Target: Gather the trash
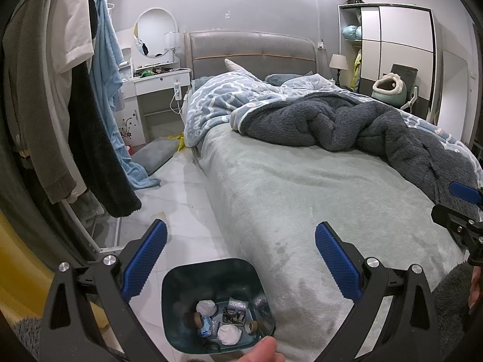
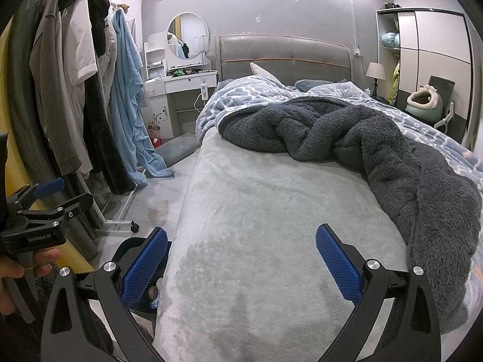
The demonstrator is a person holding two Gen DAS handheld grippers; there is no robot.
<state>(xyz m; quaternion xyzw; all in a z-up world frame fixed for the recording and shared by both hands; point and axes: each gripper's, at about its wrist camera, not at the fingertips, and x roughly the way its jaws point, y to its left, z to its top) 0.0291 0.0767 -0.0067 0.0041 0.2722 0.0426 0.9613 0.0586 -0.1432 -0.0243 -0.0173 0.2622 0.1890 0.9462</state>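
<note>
Both grippers, left gripper (image 1: 240, 261) and right gripper (image 2: 241, 264), spread wide, knurled blue pads holding nothing. Square teal plastic bin (image 1: 211, 274) at 6 o'clock under the left one, against the fleecy bed (image 1: 317, 187). Crumpled white wads (image 1: 229, 333) and small tape rolls (image 1: 250, 326) lie inside.

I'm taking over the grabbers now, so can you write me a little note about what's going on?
Left gripper: open, holding nothing, hovering above the bin.
Right gripper: open, holding nothing, over the foot of the bed.
Trash bin: on the floor against the bed's side, below the left gripper.
Done: crumpled white tissues, small tape rolls and wrappers already lie in the bin.
Left: no loose trash shows on the bedsheet. Maybe check the floor by the clothes rack and the cluttered dresser.
</note>
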